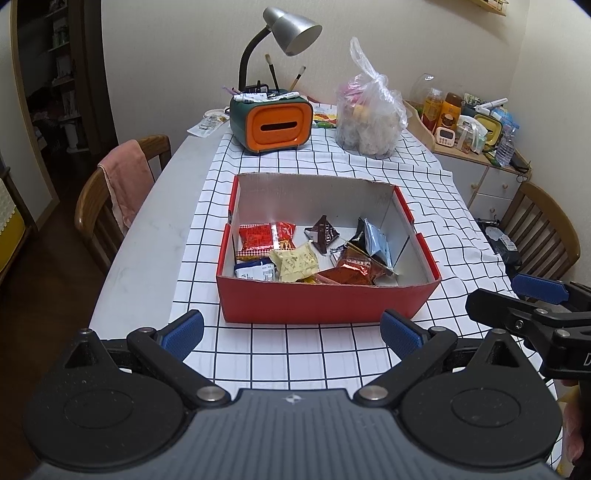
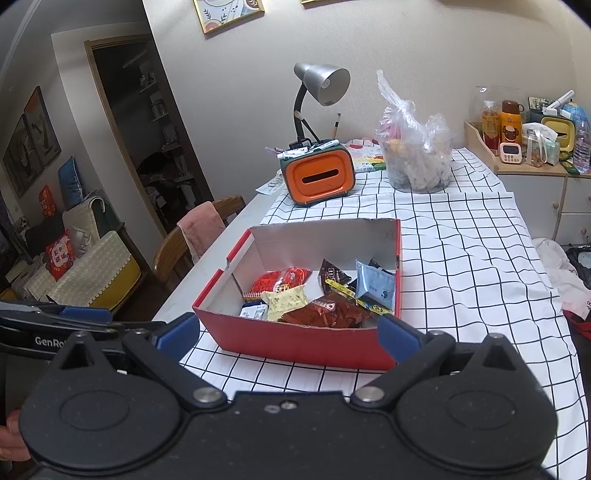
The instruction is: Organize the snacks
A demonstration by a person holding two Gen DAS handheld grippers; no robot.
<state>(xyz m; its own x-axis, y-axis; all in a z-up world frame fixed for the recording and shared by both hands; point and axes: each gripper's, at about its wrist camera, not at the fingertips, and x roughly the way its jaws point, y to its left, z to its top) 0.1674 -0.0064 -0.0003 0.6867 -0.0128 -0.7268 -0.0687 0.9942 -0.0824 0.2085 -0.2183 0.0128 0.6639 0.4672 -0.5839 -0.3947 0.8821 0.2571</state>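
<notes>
A red cardboard box (image 1: 317,304) (image 2: 295,341) sits on the checked tablecloth and holds several snack packets: a red one (image 1: 264,236), a pale yellow one (image 1: 295,262) (image 2: 284,301), dark triangular ones (image 1: 323,232) and a light blue one (image 2: 376,286). My left gripper (image 1: 291,330) hovers just in front of the box, open and empty. My right gripper (image 2: 288,332) is also open and empty, near the box's front wall. In the left wrist view the right gripper's fingers (image 1: 539,288) show at the right edge.
Behind the box stand an orange-and-green tissue holder (image 1: 273,125) with a desk lamp (image 1: 291,29) and a clear plastic bag (image 1: 369,118) of food. Wooden chairs (image 1: 110,206) flank the table. A cluttered cabinet (image 1: 476,129) stands at the right.
</notes>
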